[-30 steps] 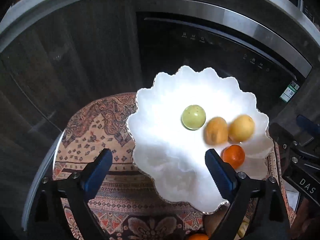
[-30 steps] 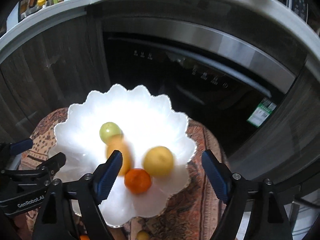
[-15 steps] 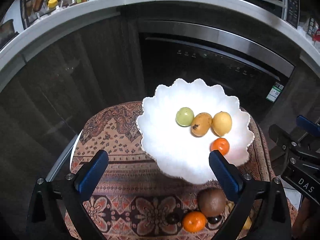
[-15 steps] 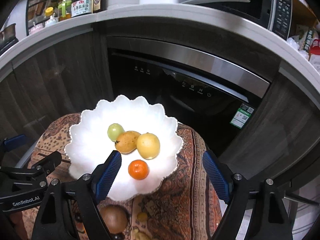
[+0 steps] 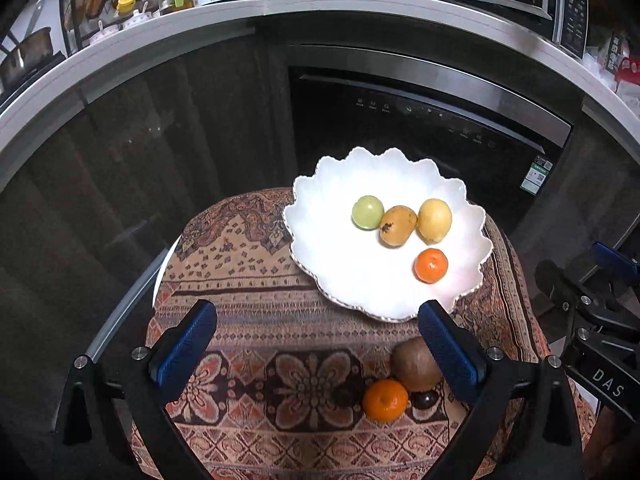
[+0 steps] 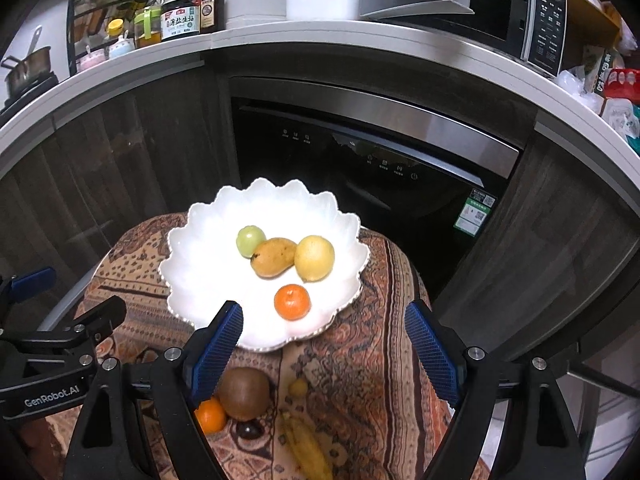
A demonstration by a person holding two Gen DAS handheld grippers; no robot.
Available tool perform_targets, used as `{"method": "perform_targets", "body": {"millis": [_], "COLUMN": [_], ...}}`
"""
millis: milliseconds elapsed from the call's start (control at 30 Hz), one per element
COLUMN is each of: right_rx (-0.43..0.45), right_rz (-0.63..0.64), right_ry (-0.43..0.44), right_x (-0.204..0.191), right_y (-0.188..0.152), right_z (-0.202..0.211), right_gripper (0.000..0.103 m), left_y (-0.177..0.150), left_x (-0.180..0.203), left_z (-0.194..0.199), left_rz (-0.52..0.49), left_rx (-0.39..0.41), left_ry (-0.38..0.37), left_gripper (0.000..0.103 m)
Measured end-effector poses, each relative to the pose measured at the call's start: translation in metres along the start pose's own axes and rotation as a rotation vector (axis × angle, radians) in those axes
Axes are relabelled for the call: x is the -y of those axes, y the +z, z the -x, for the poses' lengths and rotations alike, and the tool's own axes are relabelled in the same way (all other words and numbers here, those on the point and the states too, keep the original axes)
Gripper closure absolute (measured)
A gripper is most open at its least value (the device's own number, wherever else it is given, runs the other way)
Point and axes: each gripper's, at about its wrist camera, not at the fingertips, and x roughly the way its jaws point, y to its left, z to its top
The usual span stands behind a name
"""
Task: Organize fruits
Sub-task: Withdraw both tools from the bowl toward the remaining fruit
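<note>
Both tongs hang above a small round bench covered with a patterned cloth, and both are released, with nothing between their blue pads.

Left tongs: the gap between the pads looks onto bare cloth. The scalloped white plate lies ahead and to the right, its near rim just beyond the right pad's tip. On the plate, in a row from left to right, sit a green fruit, a brown-spotted mango and a yellow fruit, each touching its neighbour. An orange sits apart from them, nearer the tongs. Off the plate, just left of the right pad, a kiwi rests on the cloth, with a second orange and a small dark fruit just below it, close against it.

Right tongs: the plate lies ahead and slightly left, its near rim between the pads. The left pad overlaps the plate's near left edge in view. The same four fruits show on it, the orange nearest. On the cloth below the left pad are the kiwi, the second orange and the dark fruit. Between the two arms lie a small yellow fruit and a banana. The left tool's black body shows at the left edge of this view.
</note>
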Motion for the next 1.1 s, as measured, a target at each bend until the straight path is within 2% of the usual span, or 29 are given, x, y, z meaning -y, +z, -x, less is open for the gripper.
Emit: {"method": "perform_targets", "body": {"millis": [467, 600, 767, 1100], "right_rx": [-0.037, -0.066, -0.105, -0.168], "right_rz": [-0.005, -0.004, 0.032, 0.061], "right_ry": [0.005, 0.025, 0.063, 0.089], "right_x": [0.007, 0.008, 0.003, -0.001], "right_y": [-0.034, -0.049, -0.071, -0.105], "right_z": [0.007, 0.001, -0.007, -0.028], "right_gripper": [0.019, 0.020, 0.033, 0.036], "left_y": [-0.035, -0.054, -0.074, -0.108], "left_x": [0.012, 0.012, 0.014, 0.017], "left_z": [0.004, 0.004, -0.004, -0.023], "left_rz": [-0.007, 0.019, 0.023, 0.022], "left_rx": [-0.030, -0.029, -0.060, -0.107], "left_ry": [-0.008, 0.015, 0.025, 0.046], "left_gripper": [0.001, 0.001, 0.001, 0.001]}}
